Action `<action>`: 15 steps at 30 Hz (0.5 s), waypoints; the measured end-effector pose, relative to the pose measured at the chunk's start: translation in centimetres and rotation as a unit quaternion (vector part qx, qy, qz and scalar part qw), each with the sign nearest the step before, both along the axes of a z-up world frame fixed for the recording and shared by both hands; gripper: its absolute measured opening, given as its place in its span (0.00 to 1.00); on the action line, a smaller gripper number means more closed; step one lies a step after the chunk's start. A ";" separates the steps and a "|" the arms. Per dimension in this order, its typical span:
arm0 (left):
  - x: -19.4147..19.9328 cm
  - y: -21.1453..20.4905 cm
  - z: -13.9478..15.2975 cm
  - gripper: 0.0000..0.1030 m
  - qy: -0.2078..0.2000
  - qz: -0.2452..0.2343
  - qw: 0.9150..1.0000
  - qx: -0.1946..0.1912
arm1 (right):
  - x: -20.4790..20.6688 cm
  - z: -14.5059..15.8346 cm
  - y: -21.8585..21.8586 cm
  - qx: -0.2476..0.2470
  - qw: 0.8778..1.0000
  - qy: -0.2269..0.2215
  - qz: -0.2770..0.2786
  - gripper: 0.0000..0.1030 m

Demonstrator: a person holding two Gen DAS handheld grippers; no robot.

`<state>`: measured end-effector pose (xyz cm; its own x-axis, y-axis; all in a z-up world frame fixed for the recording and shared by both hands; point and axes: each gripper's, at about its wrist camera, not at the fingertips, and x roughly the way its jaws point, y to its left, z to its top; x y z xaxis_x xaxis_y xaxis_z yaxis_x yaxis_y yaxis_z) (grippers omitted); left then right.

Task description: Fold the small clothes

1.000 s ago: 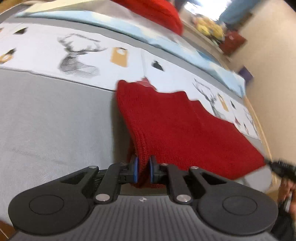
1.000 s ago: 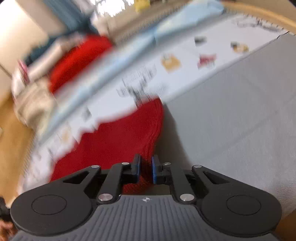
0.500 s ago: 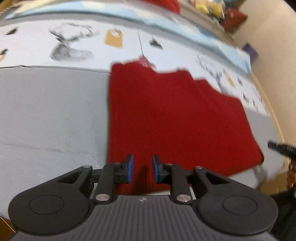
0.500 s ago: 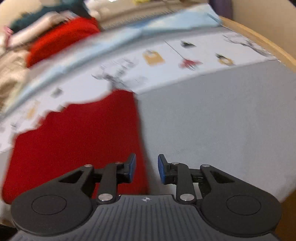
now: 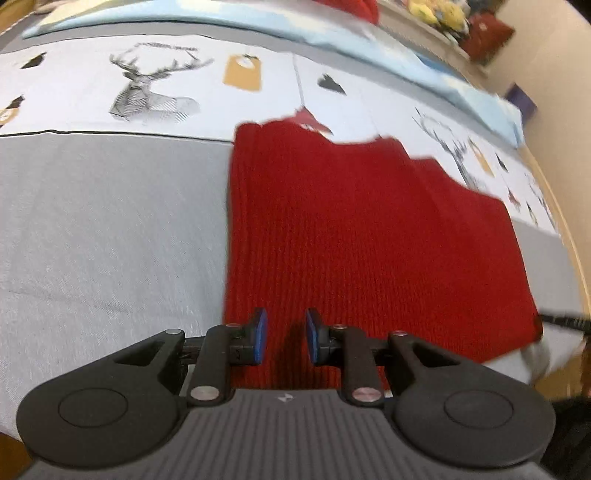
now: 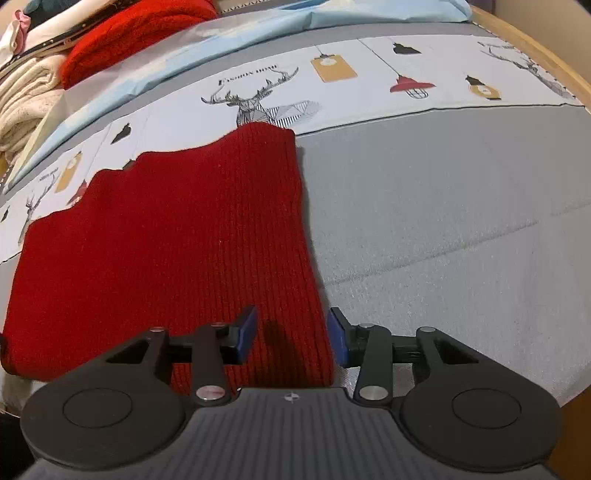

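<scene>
**Red knit laid flat, both grippers open over its near edge**

A red ribbed knit garment (image 5: pixel 354 236) lies spread on a bed, partly on the grey sheet (image 5: pixel 110 229) and partly on the white printed panel (image 5: pixel 155 85) with stag drawings. Its far edge is stepped, which suggests one fold is already in place; that is a judgement from how it lies.

The left gripper (image 5: pixel 284 339) hangs just above the near left corner, jaws parted and holding nothing. The right gripper (image 6: pixel 291 334) sits over the near right edge of the garment (image 6: pixel 177 229), jaws spread wider, also empty, straddling the side edge.

The knit looks soft, thick and light. It should drape and sag when lifted and may stretch along the ribs, so a pinch on a single layer could drag the fold apart. The likely holds are the two near corners, taking all layers at once and lifting evenly. The coarse knit should give the blue pads good grip; slipping seems unlikely.

A second red knit (image 6: pixel 133 33) rests on the pile behind.
</scene>
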<state>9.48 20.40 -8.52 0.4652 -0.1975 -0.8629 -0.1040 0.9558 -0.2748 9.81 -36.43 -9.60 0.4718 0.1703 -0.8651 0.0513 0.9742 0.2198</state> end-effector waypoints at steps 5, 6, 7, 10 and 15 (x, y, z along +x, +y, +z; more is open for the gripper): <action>1.0 -0.3 -0.9 0.24 0.027 0.024 0.999 0.021 | 0.6 -2.0 0.7 -0.038 0.998 0.056 0.006 0.47; 1.9 -0.4 -1.7 0.24 0.045 0.021 0.998 0.038 | 1.0 -2.2 0.9 -0.038 0.998 0.055 0.006 0.47; 2.1 -0.7 -2.2 0.24 0.061 0.021 0.996 0.059 | 1.2 -2.1 1.0 -0.037 0.998 0.052 0.007 0.47; 2.4 -1.2 -1.4 0.25 0.044 0.025 0.996 0.076 | 0.6 -1.4 0.9 -0.034 0.999 0.037 0.007 0.47; 2.3 -3.0 0.7 0.25 -0.017 0.004 0.998 0.058 | 0.1 0.0 0.7 -0.023 1.000 -0.008 0.012 0.47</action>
<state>11.77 17.44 -7.85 0.4964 -0.0934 -0.8631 -0.1038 0.9807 -0.1659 9.96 -35.74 -9.55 0.4826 0.1430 -0.8641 0.0241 0.9840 0.1763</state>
